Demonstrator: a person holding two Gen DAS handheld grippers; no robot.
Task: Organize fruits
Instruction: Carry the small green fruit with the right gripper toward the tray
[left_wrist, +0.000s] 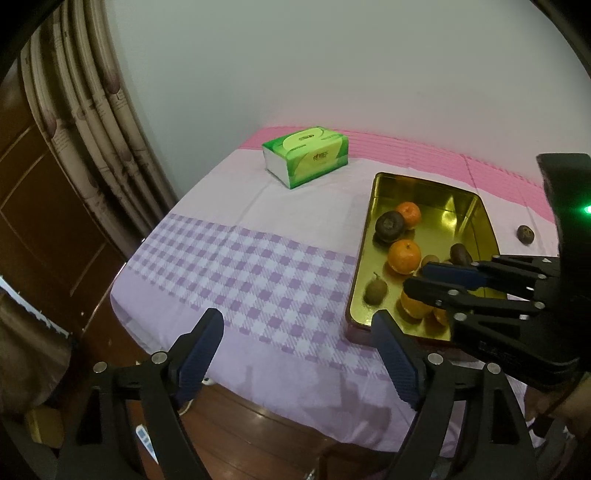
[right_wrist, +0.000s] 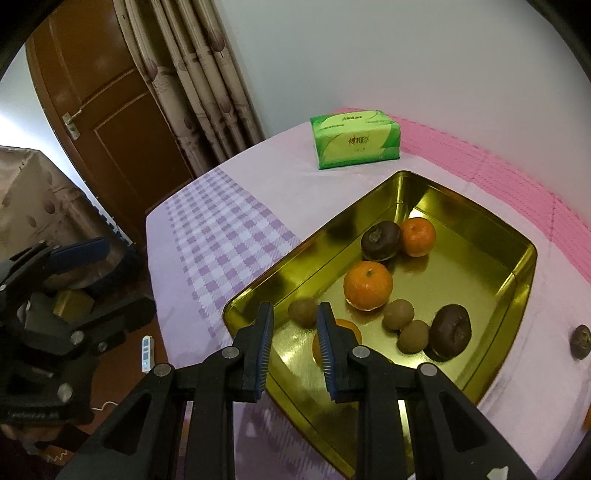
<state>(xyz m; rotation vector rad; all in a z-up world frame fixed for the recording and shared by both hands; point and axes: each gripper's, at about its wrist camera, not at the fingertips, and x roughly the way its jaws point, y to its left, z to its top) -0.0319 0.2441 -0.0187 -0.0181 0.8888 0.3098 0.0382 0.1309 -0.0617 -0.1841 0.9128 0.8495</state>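
A gold metal tray (right_wrist: 517, 295) (left_wrist: 373, 206) sits on the checked cloth and holds several fruits: oranges (right_wrist: 368, 284), kiwis (right_wrist: 398, 314) and dark purple fruits (right_wrist: 380, 240). My right gripper (right_wrist: 295, 317) (left_wrist: 421, 277) hovers over the tray's near end, jaws partly open with nothing between them; an orange (right_wrist: 349, 326) lies just behind its right finger. My left gripper (left_wrist: 295, 328) is wide open and empty above the cloth, left of the tray. One dark fruit (right_wrist: 581, 341) (left_wrist: 525, 233) lies on the cloth right of the tray.
A green tissue pack (left_wrist: 306, 155) (right_wrist: 356, 140) stands at the back of the table. Curtains (left_wrist: 85, 110) and a brown door (right_wrist: 107, 110) are to the left. The table's front edge drops to a wooden floor (left_wrist: 258, 435).
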